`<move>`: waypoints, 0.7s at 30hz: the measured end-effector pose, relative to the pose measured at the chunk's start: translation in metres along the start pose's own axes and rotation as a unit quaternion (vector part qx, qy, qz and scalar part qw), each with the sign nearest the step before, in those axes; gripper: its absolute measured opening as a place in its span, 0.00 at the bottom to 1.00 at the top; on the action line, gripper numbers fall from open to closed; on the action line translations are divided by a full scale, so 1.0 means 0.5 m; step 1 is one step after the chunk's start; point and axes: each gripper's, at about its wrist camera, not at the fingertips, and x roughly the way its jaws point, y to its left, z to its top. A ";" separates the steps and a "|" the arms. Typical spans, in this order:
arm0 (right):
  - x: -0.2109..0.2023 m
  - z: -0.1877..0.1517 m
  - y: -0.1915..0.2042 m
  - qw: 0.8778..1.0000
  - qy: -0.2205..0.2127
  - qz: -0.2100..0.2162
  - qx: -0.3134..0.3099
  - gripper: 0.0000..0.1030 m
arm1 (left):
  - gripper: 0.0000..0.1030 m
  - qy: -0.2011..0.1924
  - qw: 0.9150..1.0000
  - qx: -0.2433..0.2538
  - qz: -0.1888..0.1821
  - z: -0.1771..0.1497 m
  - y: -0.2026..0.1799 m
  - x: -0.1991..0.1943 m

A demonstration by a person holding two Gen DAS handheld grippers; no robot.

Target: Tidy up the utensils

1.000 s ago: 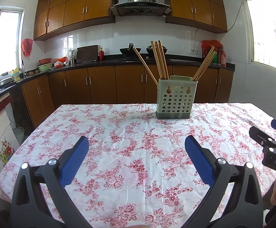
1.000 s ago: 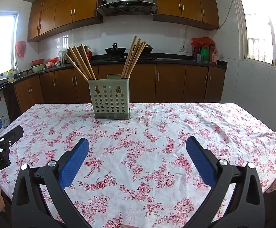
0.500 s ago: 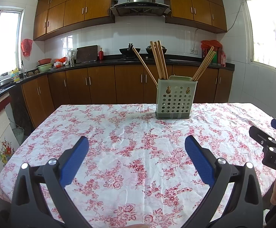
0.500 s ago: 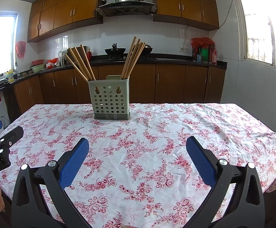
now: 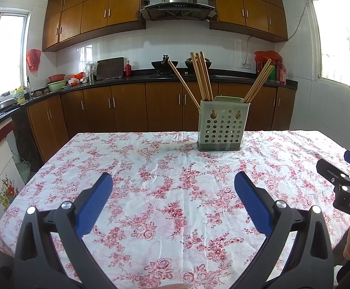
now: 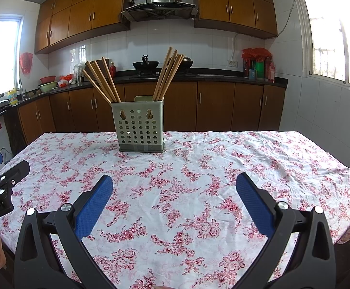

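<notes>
The left gripper (image 5: pixel 173 180) hangs over the near part of the table with its blue-padded fingers (image 5: pixel 94 203) spread wide and nothing between them. The right gripper (image 6: pixel 174 181) is in the same posture, jaws wide apart and holding nothing, above the near edge of the floral tablecloth (image 6: pixel 199 168). In the left wrist view the right gripper shows at the far right edge of the picture, and in the right wrist view the left gripper shows at the far left edge, so the two are side by side and well apart.

A pale green perforated utensil holder (image 5: pixel 223 126) stands upright on the far part of the table, well apart from both grippers. It has two keyhole slots near its rim and rows of round holes in its front wall. Wooden chopsticks (image 5: pixel 201 77) stand in it in two bunches: one bunch leans to the left out of the left side, the other leans to the right out of the right side (image 6: pixel 169 74). Whether an inner wall divides the holder cannot be told.

Behind the table runs a dark countertop (image 5: pixel 139 78) on brown wooden cabinets, with a wok (image 6: pixel 146 65) on the stove under a steel range hood (image 5: pixel 177 4). A dark cutting board (image 5: pixel 110 68) leans against the white tiled wall on the left.
</notes>
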 end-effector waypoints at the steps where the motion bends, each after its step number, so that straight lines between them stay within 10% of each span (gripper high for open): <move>1: 0.000 0.000 0.000 1.000 0.000 0.000 0.000 0.98 | 0.96 0.000 1.000 0.000 0.000 0.000 0.000 0.000; 21: -0.001 0.002 0.005 1.000 0.000 -0.002 0.001 0.98 | 0.96 0.000 1.000 -0.002 0.000 0.002 0.002 0.001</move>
